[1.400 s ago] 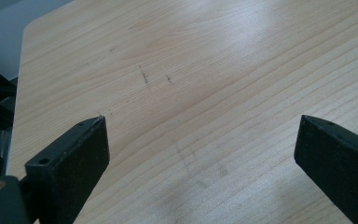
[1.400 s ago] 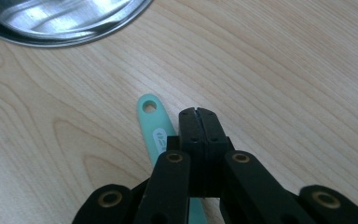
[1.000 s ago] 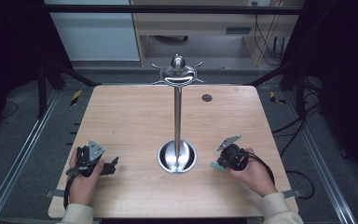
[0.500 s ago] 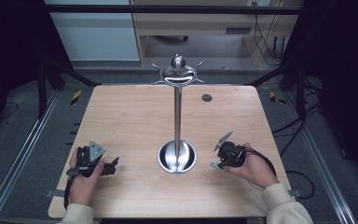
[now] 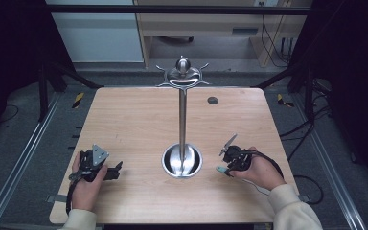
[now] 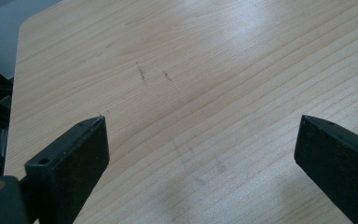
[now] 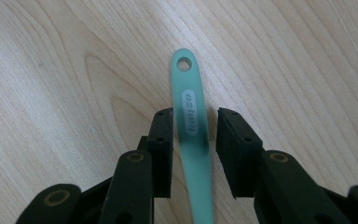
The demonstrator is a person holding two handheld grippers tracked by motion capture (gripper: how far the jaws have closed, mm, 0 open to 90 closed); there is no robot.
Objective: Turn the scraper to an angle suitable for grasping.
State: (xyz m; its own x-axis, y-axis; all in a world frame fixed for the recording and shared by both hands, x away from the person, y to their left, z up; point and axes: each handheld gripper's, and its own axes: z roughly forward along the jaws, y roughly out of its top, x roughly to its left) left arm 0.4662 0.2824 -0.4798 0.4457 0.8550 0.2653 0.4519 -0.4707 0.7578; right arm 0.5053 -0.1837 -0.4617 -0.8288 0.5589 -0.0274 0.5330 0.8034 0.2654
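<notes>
My right tool point(image 7: 195, 122) sits nearest me, right of the round steel base of the tall metal stand point(image 5: 182, 161); its jaws straddle a slim teal plastic handle with a hole at its tip point(image 7: 189, 112), which points away along the light wooden tabletop point(image 5: 134, 120). Gaps show either side, so I judge I'm mid-grasp: squeezing comes next. My left tool point(image 6: 200, 154), left of the base, is spread wide, holding nothing.

High view above the near edge facing forward, tongs views close over the shared wooden table point(image 5: 134, 120)
</notes>
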